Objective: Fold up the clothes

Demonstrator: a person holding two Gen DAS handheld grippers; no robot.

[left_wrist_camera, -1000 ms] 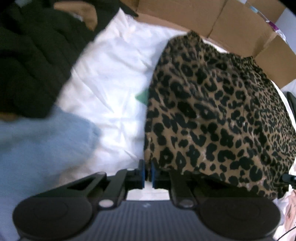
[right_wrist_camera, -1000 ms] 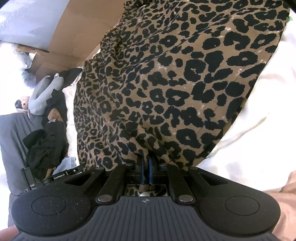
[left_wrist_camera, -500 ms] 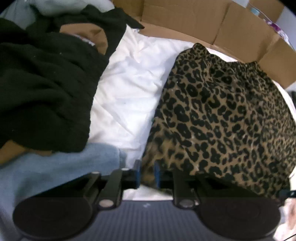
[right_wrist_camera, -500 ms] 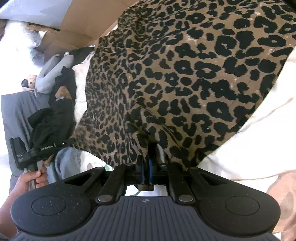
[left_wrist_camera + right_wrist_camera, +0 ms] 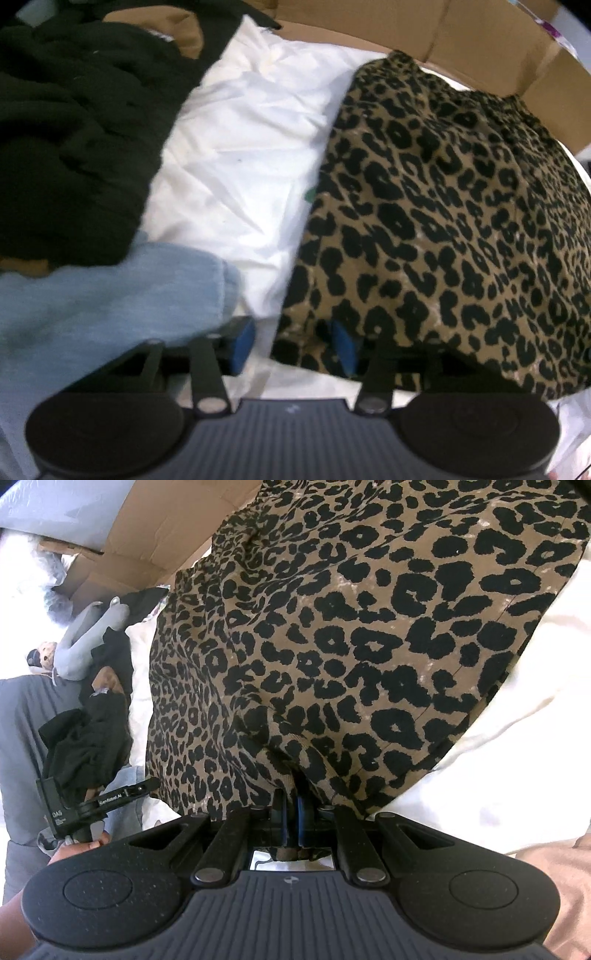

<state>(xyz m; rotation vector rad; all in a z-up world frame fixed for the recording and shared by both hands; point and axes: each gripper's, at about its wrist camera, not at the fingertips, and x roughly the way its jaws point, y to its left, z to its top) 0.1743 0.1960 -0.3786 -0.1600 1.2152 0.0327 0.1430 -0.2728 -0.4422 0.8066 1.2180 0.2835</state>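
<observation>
- Left wrist view: my left gripper [image 5: 291, 345] has its jaws opening, the blue pads [image 5: 240, 343] standing apart with the near corner of the leopard-print garment [image 5: 443, 221] lying loose between them; the right pad is partly tucked under the cloth edge, and I see no squeeze on it.
- That garment lies spread on the white sheet [image 5: 236, 177], taking up the right half of this view, its far gathered edge close to the cardboard [image 5: 406, 33] behind.
- To the left I see a heap of black clothing [image 5: 74, 140], and nearer me a light blue garment [image 5: 103, 295] that reaches down over the gripper's left finger.
- Right wrist view: my right gripper [image 5: 291, 812] has its jaws nearly together, pinching a fold of the leopard-print garment [image 5: 351, 646], which bunches up just above the pads.
- From there the cloth spreads away across the white sheet [image 5: 517, 738].
- At the lower left of this view I can see the other gripper [image 5: 92, 805] with a hand [image 5: 77, 849] on its handle, beside dark clothes [image 5: 88, 746].
</observation>
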